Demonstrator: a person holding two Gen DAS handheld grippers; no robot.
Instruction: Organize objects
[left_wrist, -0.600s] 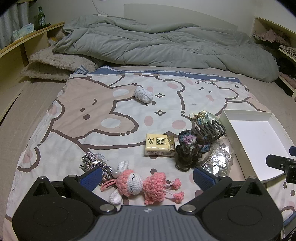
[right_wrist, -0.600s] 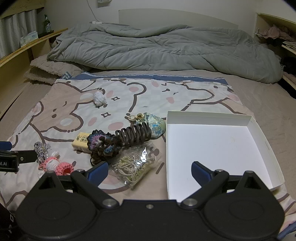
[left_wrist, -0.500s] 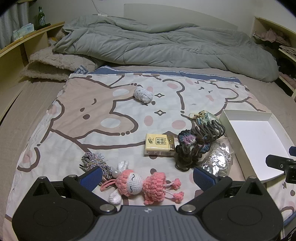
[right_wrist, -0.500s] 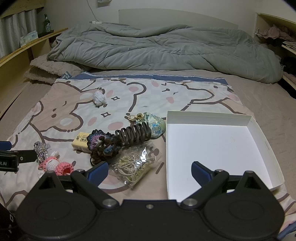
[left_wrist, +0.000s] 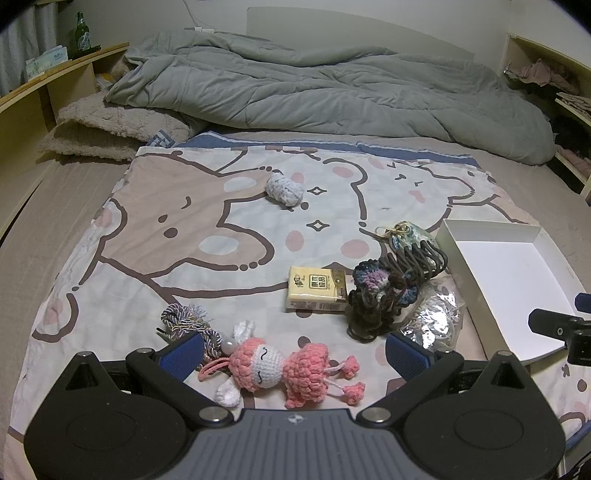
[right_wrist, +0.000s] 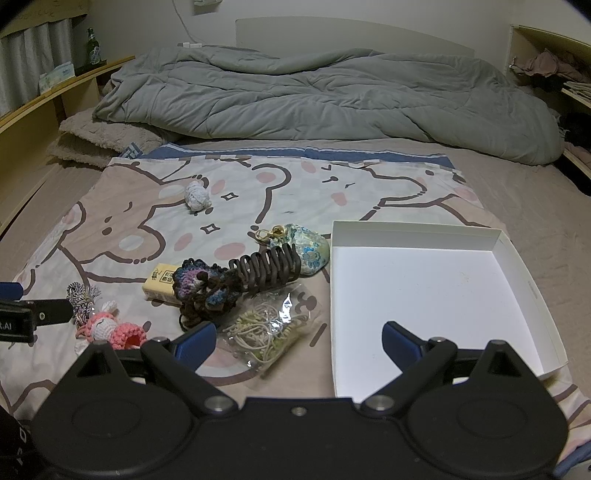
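Pink crochet yarn forms the doll, which lies flat on the cartoon-bear sheet at the near edge, its long axis running left to right: head to the left, legs and pom-pom ends to the right. The left gripper hovers directly over the doll with its jaws spread wide and nothing between the pads; the blue pads stand clear of the doll on both sides. Just left of the doll's head lies a braided cord tassel. Farther in, near the centre, a yellow tissue pack lies flat, its long axis left to right. Touching its right end is a dark crochet piece, and a brown claw hair clip rests against that, long axis running from near left to far right. Beyond the clip sits a floral pouch with a gold clasp pointing left. Nearer than the clip lies a clear bag of elastic bands. A small white yarn ball sits apart at the far side of the sheet. A white open box lies to the right of the group. The right gripper is also wide open and holds nothing, positioned above the box's near left corner and the bag. A grey duvet is bunched across the far end of the bed.
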